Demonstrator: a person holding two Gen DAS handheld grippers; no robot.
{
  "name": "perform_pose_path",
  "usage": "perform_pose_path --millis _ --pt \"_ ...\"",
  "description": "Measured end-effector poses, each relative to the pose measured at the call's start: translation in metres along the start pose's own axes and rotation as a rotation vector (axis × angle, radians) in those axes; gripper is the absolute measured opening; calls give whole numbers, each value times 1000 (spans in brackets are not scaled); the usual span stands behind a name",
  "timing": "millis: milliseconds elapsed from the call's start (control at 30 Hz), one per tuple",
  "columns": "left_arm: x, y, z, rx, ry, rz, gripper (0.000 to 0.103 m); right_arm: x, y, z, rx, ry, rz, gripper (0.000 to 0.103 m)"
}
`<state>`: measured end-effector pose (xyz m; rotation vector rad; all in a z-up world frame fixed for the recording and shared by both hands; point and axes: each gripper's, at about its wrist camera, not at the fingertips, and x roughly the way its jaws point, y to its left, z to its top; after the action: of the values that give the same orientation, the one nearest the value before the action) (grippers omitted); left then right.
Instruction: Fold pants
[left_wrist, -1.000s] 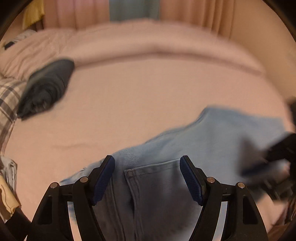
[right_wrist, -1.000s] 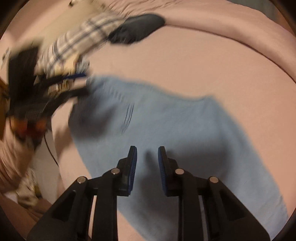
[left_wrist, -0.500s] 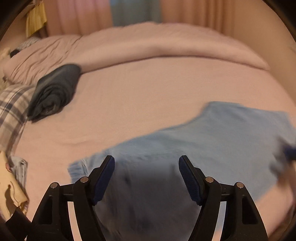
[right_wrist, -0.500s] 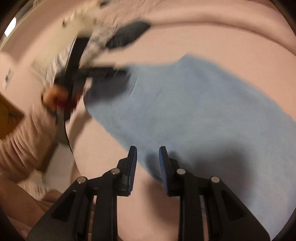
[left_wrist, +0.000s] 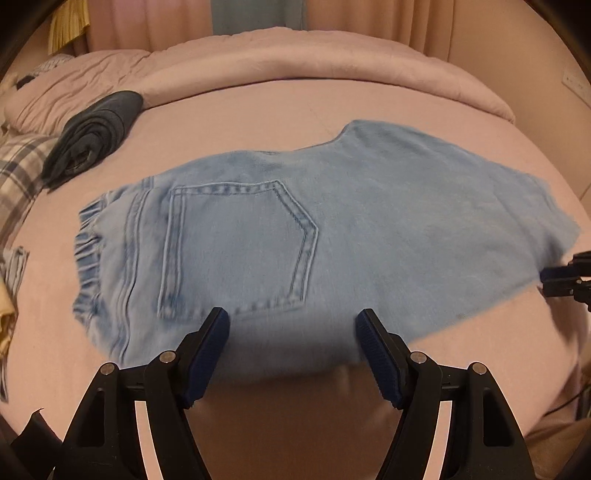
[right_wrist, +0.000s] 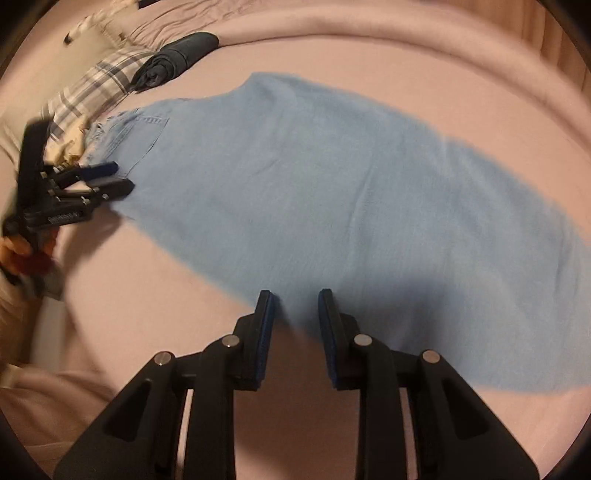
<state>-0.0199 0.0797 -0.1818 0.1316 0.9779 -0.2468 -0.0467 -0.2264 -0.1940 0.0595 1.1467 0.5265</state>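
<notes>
- Light blue jeans (left_wrist: 332, 229) are lying flat on a pink bed (left_wrist: 258, 103), back pocket facing up.
- The left gripper (left_wrist: 293, 326) is hovering over the waist end, jaws wide apart and empty.
- The right gripper (right_wrist: 295, 299) is hovering at the leg's edge, jaws narrowly apart, gripping nothing.

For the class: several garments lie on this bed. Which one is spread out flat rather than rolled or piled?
The light blue jeans, laid flat mid-bed with a back pocket showing. The dark garment is rolled up near the pillows, and the plaid cloth lies bunched at the side.
</notes>
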Motion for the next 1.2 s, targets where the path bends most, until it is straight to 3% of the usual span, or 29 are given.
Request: perform_pose_path --millis 67,100,200,267,433,567,667,800,900,1000,1067,1100,1200 --pt "-14 1 -1 -9 -14 -8 72 -8 -11 -5 28 -1 23 21" --pt "-17 0 2 -17 -29 -22 72 -16 -20 -9 58 -39 23 27" --pt "-32 -19 7 -12 -95 -104 72 -43 -56 -30 222 -156 82 26" --pt "-32 -45 16 49 -123 -148 72 -52 -76 -45 310 -209 96 26" --pt "-7 -110 42 168 -90 -218 72 -68 -107 -61 415 -309 2 26" --pt "10 -152 55 197 -50 -310 72 -71 -106 -60 484 -349 52 26" --pt "24 -175 42 278 -10 -281 72 -70 -108 -72 506 -329 119 26" --pt "50 -189 26 389 65 -179 69 -53 -104 -78 541 -325 166 26" --pt "47 -185 28 357 54 -212 56 -48 -102 -77 536 -337 232 26" --pt "44 -183 31 345 44 -246 37 -44 -101 -71 542 -326 242 26" --pt "45 -180 30 348 49 -247 8 -41 -103 -69 569 -320 260 18" --pt "48 -179 31 345 54 -254 8 -39 -105 -68 576 -309 250 6" --pt "44 -176 29 339 49 -263 6 -33 -106 -70 582 -289 231 2"
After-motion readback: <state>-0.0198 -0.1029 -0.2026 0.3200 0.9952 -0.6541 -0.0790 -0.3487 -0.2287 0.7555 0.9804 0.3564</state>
